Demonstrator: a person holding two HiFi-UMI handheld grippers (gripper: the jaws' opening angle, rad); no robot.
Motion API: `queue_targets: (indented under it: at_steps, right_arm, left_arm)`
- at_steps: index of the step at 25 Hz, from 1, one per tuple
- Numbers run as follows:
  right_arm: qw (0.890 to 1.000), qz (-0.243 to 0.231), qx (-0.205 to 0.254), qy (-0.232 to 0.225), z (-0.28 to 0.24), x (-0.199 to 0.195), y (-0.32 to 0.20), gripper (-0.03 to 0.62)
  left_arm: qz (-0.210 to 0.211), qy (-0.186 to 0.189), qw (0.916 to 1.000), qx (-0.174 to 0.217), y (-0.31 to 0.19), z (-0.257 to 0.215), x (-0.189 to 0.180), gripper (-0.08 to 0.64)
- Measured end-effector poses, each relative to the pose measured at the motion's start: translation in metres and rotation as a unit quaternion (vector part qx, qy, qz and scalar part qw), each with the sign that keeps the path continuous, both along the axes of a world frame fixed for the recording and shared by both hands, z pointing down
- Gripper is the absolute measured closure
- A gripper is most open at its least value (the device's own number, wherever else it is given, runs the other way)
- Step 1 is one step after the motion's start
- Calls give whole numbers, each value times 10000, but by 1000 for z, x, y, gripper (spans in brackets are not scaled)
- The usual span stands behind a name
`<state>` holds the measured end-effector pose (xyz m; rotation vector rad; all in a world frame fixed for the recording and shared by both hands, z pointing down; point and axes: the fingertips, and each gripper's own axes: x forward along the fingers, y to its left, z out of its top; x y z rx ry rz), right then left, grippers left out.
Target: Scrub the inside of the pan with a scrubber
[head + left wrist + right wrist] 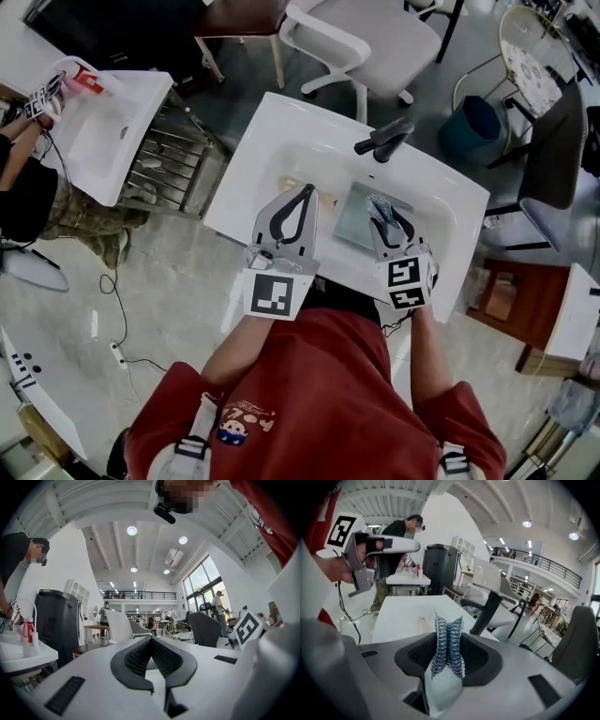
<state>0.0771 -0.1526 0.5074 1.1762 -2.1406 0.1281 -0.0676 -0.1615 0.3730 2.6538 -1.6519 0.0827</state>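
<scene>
A pale grey-green square pan [351, 221] lies in the white sink basin [281, 155]. My right gripper [383, 212] hovers over the pan's right part, shut on a blue mesh scrubber [381, 206]. In the right gripper view the scrubber [448, 645] stands pinched between the dark pads of the gripper [449, 641], its top poking above them. My left gripper [306, 193] is over the basin's left side, beside the pan, and touches nothing. In its own view the left gripper [151, 640] has its jaws meeting at the tips with nothing between them.
A black faucet [384, 139] rises at the sink's far rim. A small tan object [294, 184] lies in the basin by the left gripper. A white chair [361, 37] and a blue bin [472, 127] stand beyond. Another person [28, 192] works at a second sink [103, 131] on the left.
</scene>
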Motion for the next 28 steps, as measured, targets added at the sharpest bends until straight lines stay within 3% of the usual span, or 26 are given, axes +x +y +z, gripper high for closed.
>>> queue_targets:
  at_steps: [5, 13, 16, 24, 28]
  right_arm:
    - [9909, -747, -910, 655, 66, -17, 6, 420]
    - [9520, -1813, -1977, 1470, 144, -36, 15, 423]
    - [9371, -2123, -2281, 1573, 160, -37, 21, 426]
    - [9098, -2621, -2729, 1705, 187, -49, 29, 425]
    - [9029, -2712, -2877, 1686, 192, -51, 28, 425]
  left_arm:
    - [-99, 54, 9999, -126, 8, 14, -13, 548]
    - [-294, 137, 9987, -390, 16, 34, -30, 548]
    - [-326, 212, 9983, -441, 20, 37, -31, 548]
    - [-401, 248, 9975, -520, 21, 41, -37, 548]
    - [-448, 242, 9974, -516, 20, 41, -40, 548]
